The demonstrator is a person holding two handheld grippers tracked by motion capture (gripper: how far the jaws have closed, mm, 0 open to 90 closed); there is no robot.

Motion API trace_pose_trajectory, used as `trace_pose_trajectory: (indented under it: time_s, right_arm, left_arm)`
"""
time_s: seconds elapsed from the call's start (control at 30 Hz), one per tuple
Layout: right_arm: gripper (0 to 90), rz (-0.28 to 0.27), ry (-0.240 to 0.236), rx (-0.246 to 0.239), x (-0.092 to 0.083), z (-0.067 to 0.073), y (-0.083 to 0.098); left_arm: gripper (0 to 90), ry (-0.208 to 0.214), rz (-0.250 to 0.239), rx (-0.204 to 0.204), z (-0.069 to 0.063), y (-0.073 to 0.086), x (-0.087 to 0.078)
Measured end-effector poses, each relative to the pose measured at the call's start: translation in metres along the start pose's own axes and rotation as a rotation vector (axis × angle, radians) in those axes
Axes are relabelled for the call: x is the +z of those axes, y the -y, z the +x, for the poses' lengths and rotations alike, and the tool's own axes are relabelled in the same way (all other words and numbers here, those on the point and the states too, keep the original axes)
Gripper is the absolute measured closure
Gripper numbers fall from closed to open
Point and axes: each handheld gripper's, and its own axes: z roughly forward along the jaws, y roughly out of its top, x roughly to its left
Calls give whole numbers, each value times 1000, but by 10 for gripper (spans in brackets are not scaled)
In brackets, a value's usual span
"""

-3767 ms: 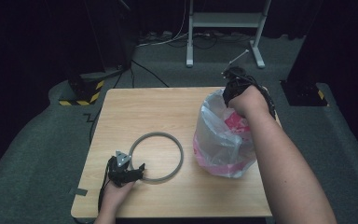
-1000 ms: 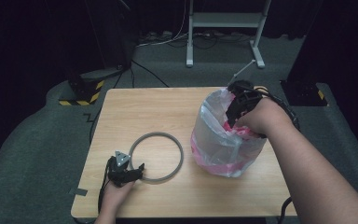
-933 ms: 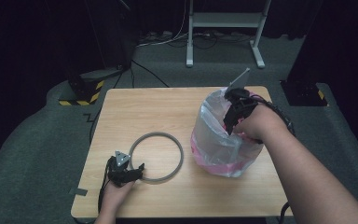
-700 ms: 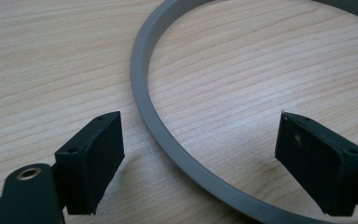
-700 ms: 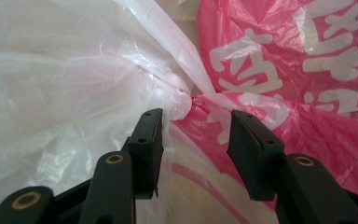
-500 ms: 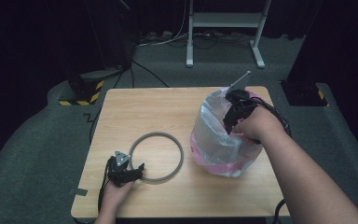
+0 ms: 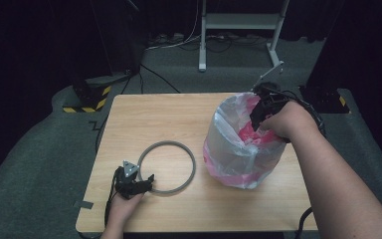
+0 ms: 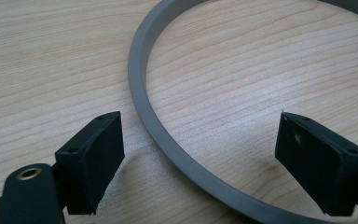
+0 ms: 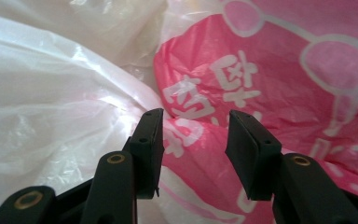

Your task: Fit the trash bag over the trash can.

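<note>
- The left hand (image 7: pixel 121 209) comes in from the bottom edge, its forearm short and nearly upright in the high view.
- The left gripper (image 7: pixel 146 185) lies low and level, pointing right, grey three-cornered plate on top; its jaws stand wide apart.
- The right forearm stretches diagonally from the lower right corner, bare and extended.
- The right hand (image 7: pixel 284 122) wraps its gripper's body, wrist bent downward.
- The right gripper (image 7: pixel 255 119) tilts down and leftward; its jaws stand partly apart with a clear gap.

right tongs (image 7: pixel 256 115) — in bag-lined bin (image 7: pixel 238 149) | left tongs (image 7: pixel 146 182) — at grey ring (image 7: pixel 167 167)
</note>
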Motion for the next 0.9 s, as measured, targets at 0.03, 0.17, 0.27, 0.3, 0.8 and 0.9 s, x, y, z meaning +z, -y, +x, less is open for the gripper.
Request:
trace_pose_trajectory:
  time_s: [0.03, 0.17, 0.27, 0.3, 0.8, 0.9]
  right_arm:
    - [557, 1, 2, 5, 0, -2, 0]
    - [562, -3, 4, 16, -3, -9, 0]
    - [564, -6, 5, 18, -5, -12, 1]
    - [578, -9, 7, 22, -8, -15, 2]
    - [604, -40, 22, 67, -32, -44, 9]
    - [608, -38, 33, 77, -35, -50, 11]
  left_arm:
    - [155, 2, 1, 0, 0, 0, 0]
    - [155, 1, 1, 2, 0, 0, 0]
    - [156, 2, 0, 1, 0, 0, 0]
    - [156, 3, 0, 1, 0, 0, 0]
    - [160, 2, 5, 7, -1, 0, 0]
    - [160, 1, 5, 7, -1, 0, 0]
